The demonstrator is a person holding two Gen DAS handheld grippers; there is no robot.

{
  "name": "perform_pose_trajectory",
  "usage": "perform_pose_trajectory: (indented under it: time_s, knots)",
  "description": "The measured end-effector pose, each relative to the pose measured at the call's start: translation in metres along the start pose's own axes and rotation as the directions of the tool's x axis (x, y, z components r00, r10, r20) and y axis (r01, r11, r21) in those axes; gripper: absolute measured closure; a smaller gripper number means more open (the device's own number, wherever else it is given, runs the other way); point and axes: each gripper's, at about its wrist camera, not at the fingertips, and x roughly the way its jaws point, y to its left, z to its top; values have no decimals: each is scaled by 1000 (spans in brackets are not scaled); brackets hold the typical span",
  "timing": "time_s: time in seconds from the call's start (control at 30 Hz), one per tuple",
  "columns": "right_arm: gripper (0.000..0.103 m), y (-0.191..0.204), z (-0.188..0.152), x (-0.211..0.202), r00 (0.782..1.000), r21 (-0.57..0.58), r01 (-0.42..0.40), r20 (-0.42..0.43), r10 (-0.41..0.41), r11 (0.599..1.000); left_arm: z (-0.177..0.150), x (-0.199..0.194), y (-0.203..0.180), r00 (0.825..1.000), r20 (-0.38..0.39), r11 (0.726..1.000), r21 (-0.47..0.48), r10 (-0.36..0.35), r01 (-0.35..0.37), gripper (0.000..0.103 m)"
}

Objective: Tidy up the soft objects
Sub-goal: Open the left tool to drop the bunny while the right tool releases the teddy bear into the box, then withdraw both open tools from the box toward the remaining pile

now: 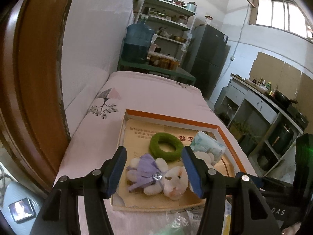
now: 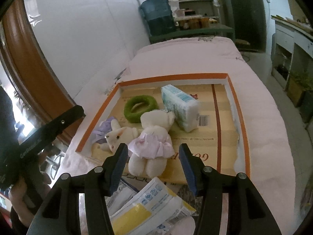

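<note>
Tray point(image 2: 172, 77): orange rim, white inner wall, tan cardboard floor w/ brown stripe + red print. Ring point(image 2: 140, 105) near tray's far-left corner: mossy green. Tissue pack point(image 2: 179, 107) by far edge: white w/ pale blue-green print. Bunny point(image 1: 156, 174) at left edge: white, lilac dress, silver gem at neck. Bear point(image 2: 152, 139) near front edge: cream-white, pale pink dress. Bed cover point(image 1: 148, 92): pale pink, grey leaf motif + pink triangle. Packet point(image 2: 148, 205) off tray's front edge: white, yellow block, blue icons. Gripper pads point(image 1: 115, 172): dark blue on black arms.
</note>
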Motion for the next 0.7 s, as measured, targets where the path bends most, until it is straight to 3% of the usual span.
perform_pose_trajectory:
  time_s: [0.7]
  knots:
    - [47,16,-18,-42,999,-8,-8,39,9,1000,-12,-53,-19,1000,31,999,37,-5,3,44]
